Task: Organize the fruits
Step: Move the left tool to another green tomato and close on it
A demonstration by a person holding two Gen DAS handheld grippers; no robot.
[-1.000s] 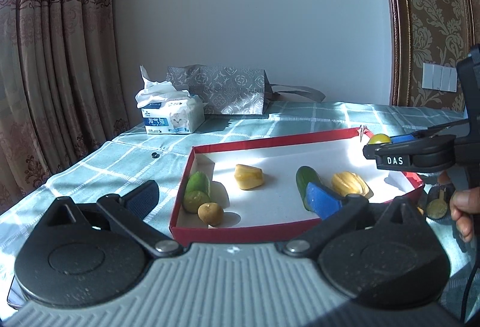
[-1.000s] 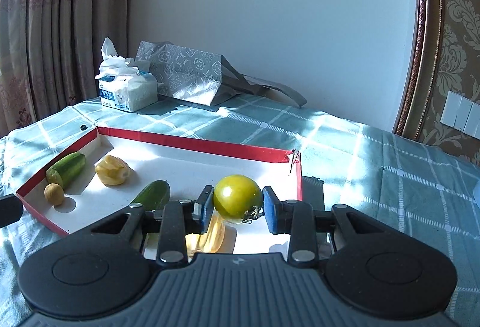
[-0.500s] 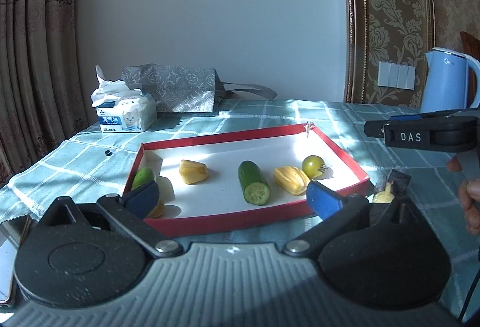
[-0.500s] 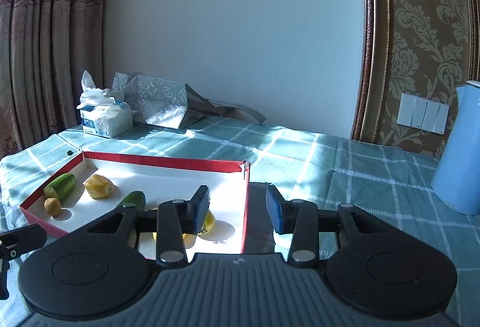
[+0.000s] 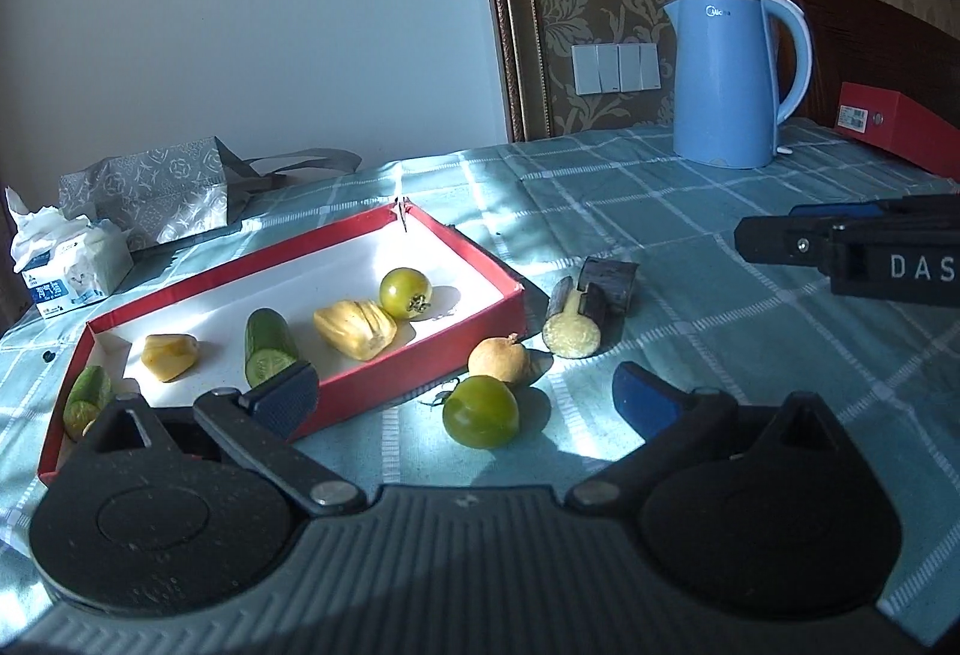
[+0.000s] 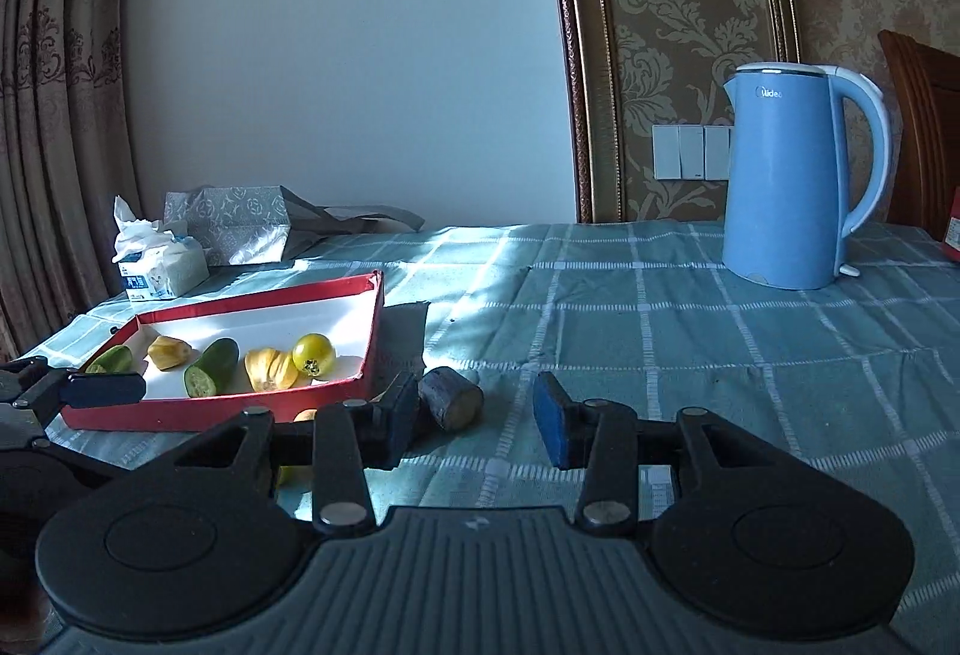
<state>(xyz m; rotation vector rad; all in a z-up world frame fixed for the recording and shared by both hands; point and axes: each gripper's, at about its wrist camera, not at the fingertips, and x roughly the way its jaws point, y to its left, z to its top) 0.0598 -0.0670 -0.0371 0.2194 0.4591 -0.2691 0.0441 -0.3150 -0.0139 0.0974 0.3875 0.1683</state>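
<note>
A red-rimmed white box [image 5: 420, 355] [image 6: 373, 331] holds a green tomato [image 5: 405, 293] [image 6: 313, 353], yellow jackfruit pieces [image 5: 355, 329], and cucumber pieces [image 5: 269, 346]. On the cloth right of the box lie another green tomato [image 5: 480, 410], a tan round fruit [image 5: 499, 359] and an eggplant piece [image 5: 576, 322] [image 6: 451, 395]. My left gripper [image 5: 465, 395] is open and empty, its fingers either side of the loose tomato. My right gripper [image 6: 477, 418] is open and empty just before the eggplant piece; it also shows in the left wrist view [image 5: 852, 259].
A blue kettle [image 5: 729, 75] [image 6: 792, 175] stands at the back right of the checked tablecloth. A tissue pack [image 5: 66, 259] [image 6: 159, 265] and a grey patterned bag [image 5: 156, 193] lie behind the box. A red box [image 5: 894, 123] sits at the far right.
Both grippers have swung right and pulled back from the box. The right gripper let go of the green tomato, which lies in the box. The loose fruits have come into the left view.
</note>
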